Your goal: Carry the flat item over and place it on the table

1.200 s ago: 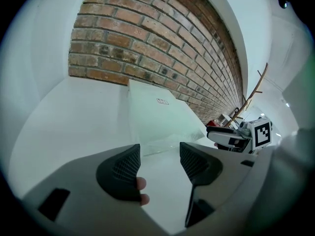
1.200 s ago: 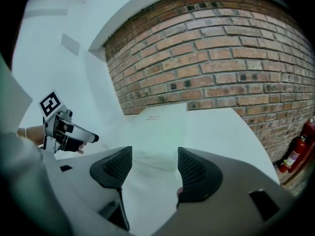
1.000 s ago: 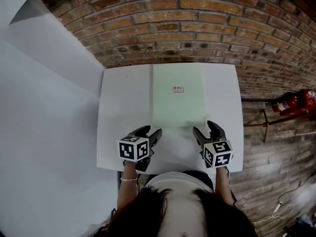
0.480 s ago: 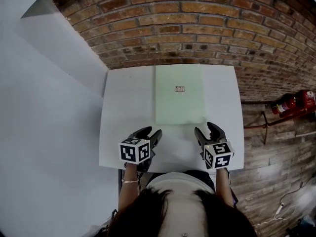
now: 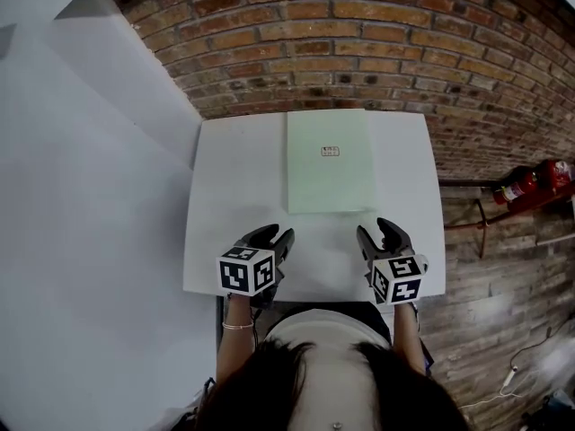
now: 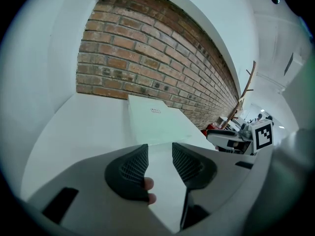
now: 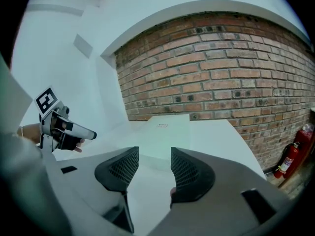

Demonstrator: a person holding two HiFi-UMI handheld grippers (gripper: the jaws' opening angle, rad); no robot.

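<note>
I see a white table (image 5: 234, 205) with the pale green flat item (image 5: 330, 160) lying on its far half; placing looks done. My left hand-held gripper (image 5: 272, 237) and right hand-held gripper (image 5: 375, 230) hover apart from it, empty, jaws parted though just narrowing.

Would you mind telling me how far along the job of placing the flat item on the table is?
Done: the flat item lies on the table, near the brick wall. In hand: nothing; the left gripper and right gripper hover short of its near edge, jaws apart though they have just been closing, with nothing between them. Left: seemingly nothing.
</note>
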